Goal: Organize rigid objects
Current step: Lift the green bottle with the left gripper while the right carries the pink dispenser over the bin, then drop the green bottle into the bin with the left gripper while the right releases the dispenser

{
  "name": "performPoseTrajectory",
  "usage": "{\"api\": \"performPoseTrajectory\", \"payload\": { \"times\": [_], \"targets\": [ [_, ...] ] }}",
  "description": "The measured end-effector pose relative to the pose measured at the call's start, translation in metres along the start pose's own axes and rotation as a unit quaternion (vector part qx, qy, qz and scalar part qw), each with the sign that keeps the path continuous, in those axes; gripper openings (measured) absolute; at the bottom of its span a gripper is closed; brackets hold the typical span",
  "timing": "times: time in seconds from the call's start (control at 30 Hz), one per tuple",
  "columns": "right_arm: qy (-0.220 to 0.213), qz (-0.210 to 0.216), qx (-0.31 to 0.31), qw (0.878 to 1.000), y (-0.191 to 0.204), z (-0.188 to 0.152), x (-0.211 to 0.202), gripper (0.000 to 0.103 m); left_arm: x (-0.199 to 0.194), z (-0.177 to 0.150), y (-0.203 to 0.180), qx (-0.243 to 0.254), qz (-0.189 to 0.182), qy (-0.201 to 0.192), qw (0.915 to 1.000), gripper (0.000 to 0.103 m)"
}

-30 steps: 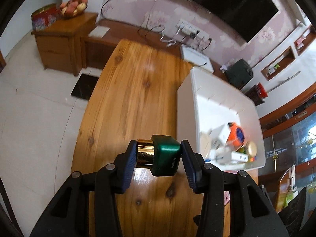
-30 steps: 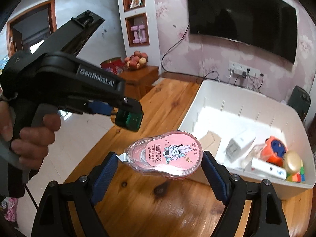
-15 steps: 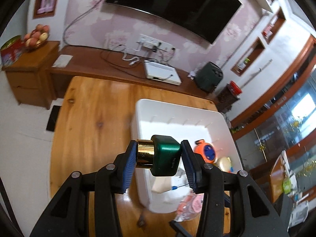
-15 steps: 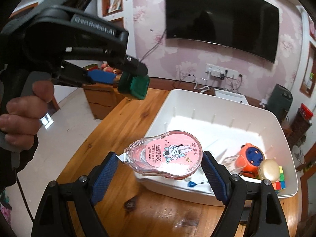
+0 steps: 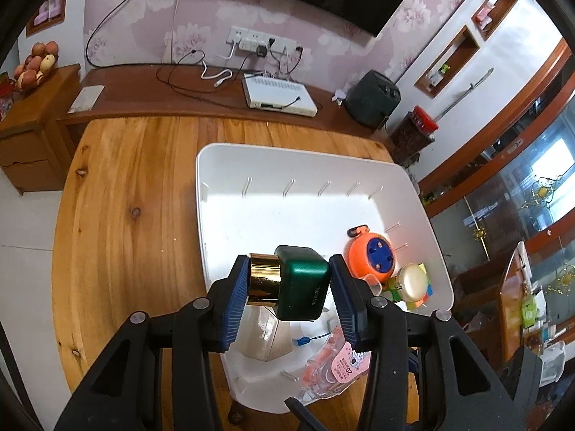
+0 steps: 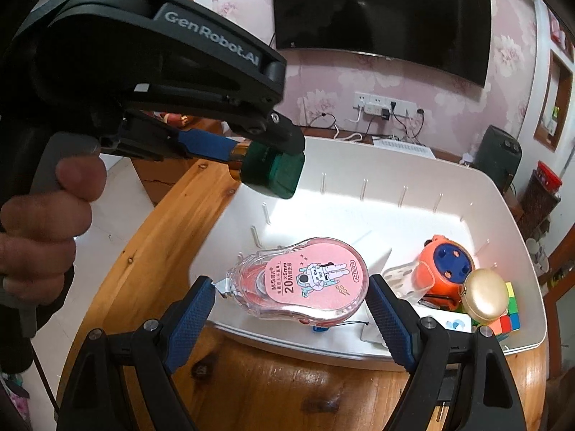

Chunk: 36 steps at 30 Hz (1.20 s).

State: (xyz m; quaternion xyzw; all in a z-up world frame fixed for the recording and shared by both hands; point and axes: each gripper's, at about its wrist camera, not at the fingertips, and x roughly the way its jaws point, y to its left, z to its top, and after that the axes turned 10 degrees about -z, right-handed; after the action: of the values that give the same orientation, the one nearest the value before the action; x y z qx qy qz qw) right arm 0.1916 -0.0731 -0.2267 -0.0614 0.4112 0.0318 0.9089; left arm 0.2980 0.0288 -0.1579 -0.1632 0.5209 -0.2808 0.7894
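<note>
Black plastic left gripper (image 6: pixel 267 160), white "GenRobot.AI" lettering, blue ribbed pads (image 5: pixel 235 301), silver screws; right gripper (image 6: pixel 291 318) likewise; bare-skinned hand (image 6: pixel 43 222), dark sleeve.

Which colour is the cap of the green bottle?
Shiny gold cap, best seen in the left wrist view.

Below my left tool, the wooden table (image 5: pixel 125 194) spreads out to the left and ahead, knots showing in its glossy grain. A white bin (image 5: pixel 287 151) sits directly on it, under and ahead-right of that tool. From my right tool, the table (image 6: pixel 251 384) lies just beneath, with the bin's (image 6: pixel 532 248) near wall right ahead.
</note>
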Motion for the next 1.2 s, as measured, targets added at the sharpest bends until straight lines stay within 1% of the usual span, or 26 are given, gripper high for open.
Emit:
{"api": "performPoseTrajectory", "payload": {
  "times": [0.1, 0.2, 0.37, 0.57, 0.7, 0.8, 1.0, 1.07, 1.2],
  "targets": [
    [0.011, 0.002, 0.003, 1.000, -0.002, 0.000, 0.005, 0.086, 0.007, 0.001, 0.001, -0.001, 0.005, 0.008, 1.0000, 0.048],
    [0.023, 0.009, 0.004, 1.000, -0.007, -0.001, 0.011, 0.086, 0.016, 0.001, 0.002, 0.001, 0.026, 0.018, 0.9995, 0.048],
    [0.039, 0.014, 0.018, 0.999, -0.013, -0.003, 0.018, 0.086, 0.022, 0.000, 0.004, -0.007, 0.030, 0.024, 0.9992, 0.049],
    [0.033, 0.011, 0.019, 0.999, -0.014, -0.003, 0.016, 0.087, 0.029, -0.002, 0.006, -0.009, 0.041, 0.040, 0.9983, 0.048],
    [0.035, 0.012, 0.027, 0.999, -0.017, -0.004, 0.013, 0.087, 0.024, -0.001, 0.002, -0.003, 0.036, 0.025, 0.9990, 0.049],
    [0.031, 0.010, 0.035, 0.999, -0.022, -0.004, 0.010, 0.087, 0.023, -0.001, -0.001, 0.003, 0.038, 0.025, 0.9990, 0.049],
    [0.021, -0.006, 0.052, 0.998, -0.033, -0.009, 0.000, 0.087, 0.019, -0.005, -0.003, 0.001, 0.044, 0.027, 0.9987, 0.065],
    [0.017, -0.013, 0.056, 0.998, -0.037, -0.011, -0.003, 0.087, 0.016, -0.007, -0.004, 0.000, 0.043, 0.024, 0.9988, 0.072],
    [0.010, -0.030, 0.068, 0.997, -0.045, -0.016, -0.010, 0.087, 0.010, -0.013, -0.008, 0.004, 0.049, 0.017, 0.9986, 0.077]
  ]
}}
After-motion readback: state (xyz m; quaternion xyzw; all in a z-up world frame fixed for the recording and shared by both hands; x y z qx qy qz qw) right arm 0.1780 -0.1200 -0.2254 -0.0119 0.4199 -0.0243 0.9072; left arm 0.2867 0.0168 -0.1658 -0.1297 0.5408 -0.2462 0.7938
